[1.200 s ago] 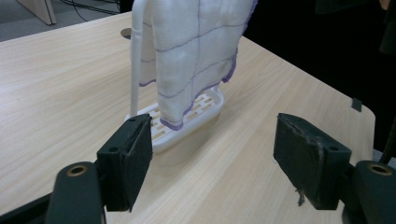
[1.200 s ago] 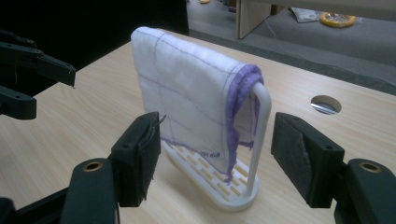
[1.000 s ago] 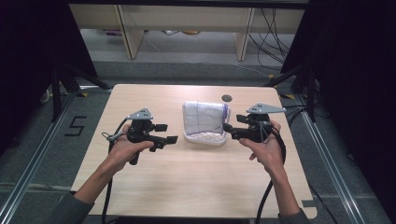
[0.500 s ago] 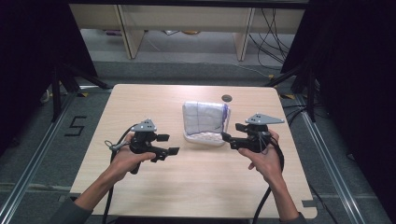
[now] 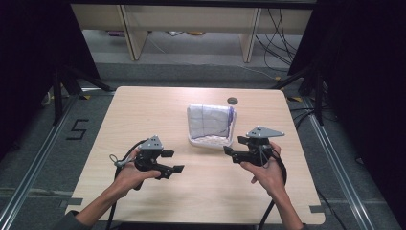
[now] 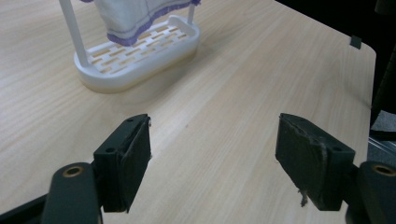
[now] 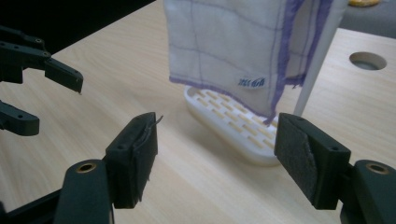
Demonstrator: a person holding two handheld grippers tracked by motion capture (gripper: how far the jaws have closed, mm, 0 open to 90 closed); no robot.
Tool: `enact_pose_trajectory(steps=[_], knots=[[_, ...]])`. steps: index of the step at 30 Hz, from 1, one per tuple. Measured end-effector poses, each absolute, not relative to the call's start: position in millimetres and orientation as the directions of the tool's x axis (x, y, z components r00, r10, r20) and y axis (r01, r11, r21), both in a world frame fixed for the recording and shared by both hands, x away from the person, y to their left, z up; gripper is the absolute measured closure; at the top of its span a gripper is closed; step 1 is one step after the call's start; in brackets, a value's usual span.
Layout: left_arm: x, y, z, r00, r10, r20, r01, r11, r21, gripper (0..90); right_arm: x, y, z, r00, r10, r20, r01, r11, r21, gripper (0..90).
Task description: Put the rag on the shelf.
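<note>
High view: I hold left gripper point(image 5: 173, 162) and right gripper point(image 5: 235, 147) low over table point(image 5: 143, 115), both released, empty. Cloth point(image 5: 208, 120) hangs on white rack point(image 5: 210, 141), mid-table, nearer right gripper.

Left gripper view: jaws wide apart, bare wood between; rack base point(image 6: 135, 58) ahead, apart from jaws.

Right gripper view: jaws wide, cloth point(image 7: 229, 51) hem just ahead, labelled edge low. Likely next step is cloth pickup; I'd pinch hem clear of rack post point(image 7: 317, 60), lift straight up.
</note>
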State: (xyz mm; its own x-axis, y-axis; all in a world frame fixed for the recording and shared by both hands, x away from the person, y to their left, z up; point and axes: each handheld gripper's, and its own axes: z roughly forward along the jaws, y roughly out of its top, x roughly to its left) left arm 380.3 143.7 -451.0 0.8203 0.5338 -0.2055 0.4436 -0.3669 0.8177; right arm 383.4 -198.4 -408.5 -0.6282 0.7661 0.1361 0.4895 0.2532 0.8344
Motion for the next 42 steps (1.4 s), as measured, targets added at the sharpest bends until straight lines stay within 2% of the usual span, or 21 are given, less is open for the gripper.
enact_pose_trajectory(steps=[7,11,13,17,18,19,21,28,30,34,37,42], knots=[[366,151,-460,0.826,0.521,-0.216,0.449,-0.377,0.81,25.9,374,-196,-421,-0.644,0.755,0.121,0.486,0.282,0.827,30.8],[360,156,-468,0.816,0.533,-0.224,0.463,-0.372,0.805,25.9,362,-197,-431,-0.64,0.75,0.167,0.52,0.263,0.812,30.5],[358,158,-471,0.816,0.533,-0.226,0.466,-0.374,0.802,25.9,358,-201,-436,-0.649,0.75,0.128,0.499,0.292,0.816,30.5],[354,160,-475,0.815,0.534,-0.226,0.468,-0.374,0.801,25.9,345,-201,-443,-0.637,0.756,0.154,0.534,0.288,0.795,30.5],[351,162,-476,0.817,0.533,-0.221,0.466,-0.384,0.797,25.9,345,-202,-446,-0.655,0.742,0.139,0.508,0.297,0.809,30.5],[349,162,-476,0.817,0.53,-0.227,0.47,-0.383,0.795,26.0,340,-201,-447,-0.637,0.751,0.172,0.545,0.281,0.79,30.4],[346,162,-478,0.823,0.529,-0.208,0.455,-0.394,0.799,25.9,339,-202,-451,-0.656,0.741,0.146,0.517,0.3,0.802,30.2],[336,162,-483,0.83,0.525,-0.188,0.443,-0.416,0.794,25.3,327,-197,-463,-0.65,0.741,0.168,0.551,0.307,0.776,26.1],[333,163,-485,0.831,0.522,-0.192,0.441,-0.408,0.799,24.7,326,-197,-466,-0.668,0.729,0.148,0.525,0.321,0.789,24.5],[327,166,-487,0.831,0.53,-0.17,0.437,-0.432,0.789,23.7,320,-196,-468,-0.673,0.727,0.138,0.523,0.336,0.783,22.4],[325,166,-489,0.829,0.528,-0.184,0.44,-0.412,0.798,23.3,315,-193,-471,-0.668,0.724,0.172,0.545,0.319,0.775,22.0],[320,171,-491,0.827,0.541,-0.151,0.422,-0.422,0.803,22.2,308,-195,-478,-0.675,0.723,0.147,0.539,0.347,0.767,21.1]])
